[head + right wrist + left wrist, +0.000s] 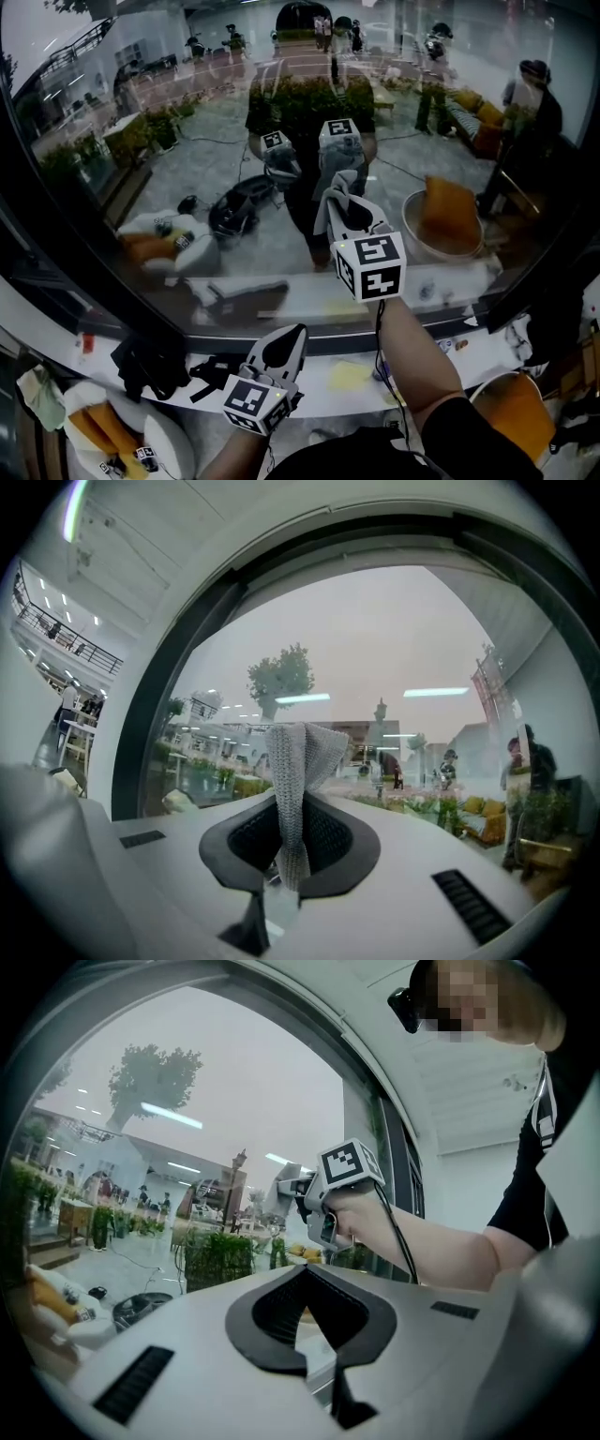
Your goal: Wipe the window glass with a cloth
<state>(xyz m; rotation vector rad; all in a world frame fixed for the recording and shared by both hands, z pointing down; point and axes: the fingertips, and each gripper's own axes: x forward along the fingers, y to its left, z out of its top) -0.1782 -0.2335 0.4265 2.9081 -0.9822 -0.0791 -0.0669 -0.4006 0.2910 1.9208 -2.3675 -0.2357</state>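
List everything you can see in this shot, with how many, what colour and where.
window glass: one, clear with reflections, filling the upper view
sill: one, white, below the glass
cloth: one, grey knit, pinched in the right gripper at the glass
black bundle: one, black with straps, on the sill at left
yellow piece: one, pale yellow, flat on the sill
green cloth: one, pale green, far lower left
cushioned seats: two, orange cushions, lower left and lower right
right gripper: one, white and black, raised to the glass, shut on the cloth
left gripper: one, white and black, low near the sill, shut, empty
forearm: one, bare, behind the right gripper
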